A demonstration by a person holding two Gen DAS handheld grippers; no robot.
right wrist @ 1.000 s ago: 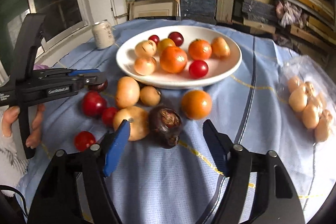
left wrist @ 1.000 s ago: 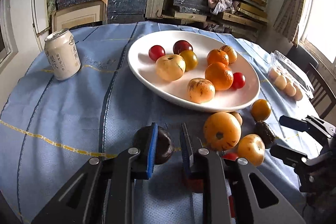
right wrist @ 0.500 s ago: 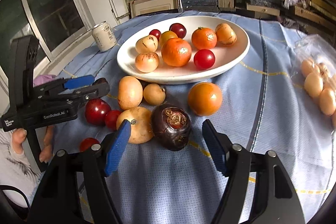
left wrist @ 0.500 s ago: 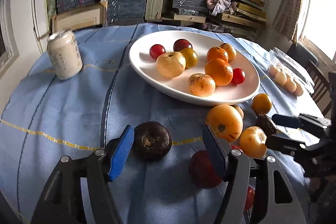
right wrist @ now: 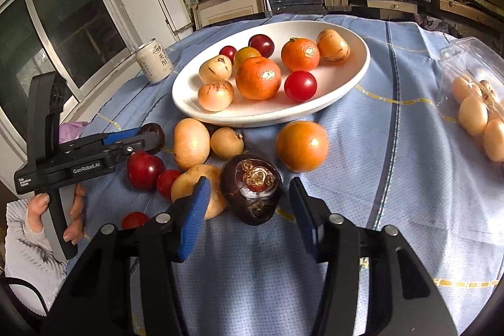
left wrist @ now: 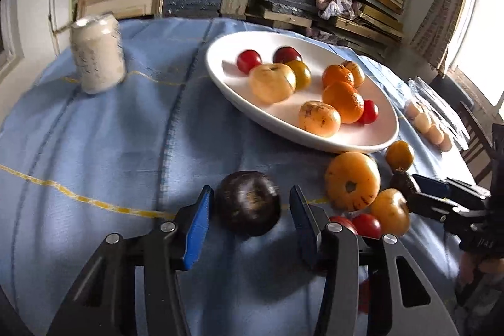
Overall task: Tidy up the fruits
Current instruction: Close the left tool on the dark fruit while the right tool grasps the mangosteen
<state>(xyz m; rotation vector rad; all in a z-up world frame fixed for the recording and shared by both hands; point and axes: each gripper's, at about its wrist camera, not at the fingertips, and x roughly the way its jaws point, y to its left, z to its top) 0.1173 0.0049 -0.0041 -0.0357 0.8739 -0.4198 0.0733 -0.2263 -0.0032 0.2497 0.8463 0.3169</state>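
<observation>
Pick-up stage: both the left gripper (left wrist: 249, 210) and right gripper (right wrist: 249, 203) stand wide open, each straddling its own dark fruit (left wrist: 249, 207) (right wrist: 251, 192) on the tablecloth (right wrist: 378, 147) near the white plate (right wrist: 346, 77); next, probably close and lift.

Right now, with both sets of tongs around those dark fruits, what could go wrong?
1. The round dark purple fruit between the open right tongs touches a pale yellow fruit; closing may nudge it into the small red fruits.
2. The left tongs straddle a smooth dark round fruit that could roll away.
3. The white oval plate is crowded, so added fruit may knock others.
</observation>
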